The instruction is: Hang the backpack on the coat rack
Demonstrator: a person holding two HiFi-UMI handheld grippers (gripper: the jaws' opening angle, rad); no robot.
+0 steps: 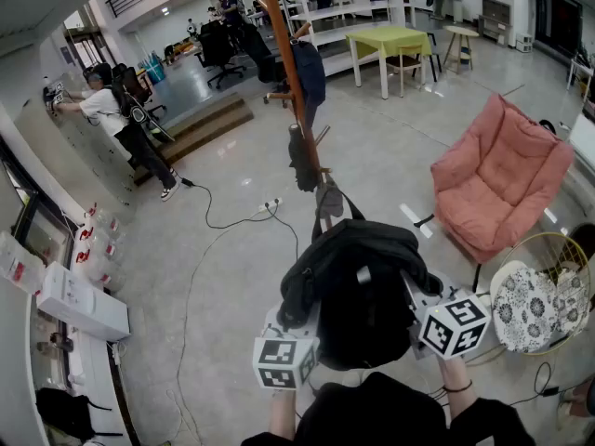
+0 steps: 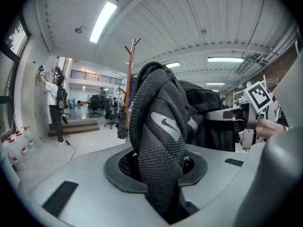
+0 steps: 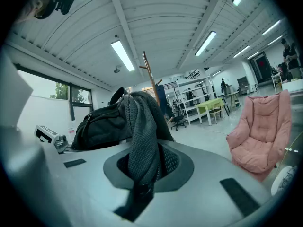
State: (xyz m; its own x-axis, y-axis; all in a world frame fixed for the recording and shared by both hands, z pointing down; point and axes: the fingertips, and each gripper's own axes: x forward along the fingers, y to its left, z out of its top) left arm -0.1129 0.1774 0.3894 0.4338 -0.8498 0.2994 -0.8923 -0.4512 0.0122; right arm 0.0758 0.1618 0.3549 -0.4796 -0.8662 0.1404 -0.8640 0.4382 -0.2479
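Backpack position: the black backpack (image 1: 358, 291) hangs in the air at the lower middle of the head view, between the two tools and well short of the coat rack (image 1: 290, 82).
Left tongs (image 2: 163, 178): clamped on a thick mesh strap (image 2: 158, 131) of the backpack.
Right tongs (image 3: 141, 176): closed narrow on a second strap (image 3: 142, 136), which runs up and over to the bag.
Coat rack position: upper middle of the head view, straight ahead of the bag.
Rack load: a dark coat (image 1: 310, 72) and a dark garment (image 1: 302, 161) hang on its pegs; the forked top (image 2: 133, 44) looks bare.
Risk, snag: the hanging garments can block a peg, so a strap may catch on cloth instead of wood.
Risk, slip: the bag's weight pulls on both straps; a loosened grip probably drops it to the floor.
Risk, tipping: a heavy bag on one side may rock the thin rack.
Floor hazard: a cable (image 1: 232, 223) lies on the floor left of the rack base, near the walking path.
Surroundings: a pink chair (image 1: 502, 179) stands at right, a green table (image 1: 390, 40) at upper right, a person (image 1: 121, 124) at upper left; none blocks the approach.
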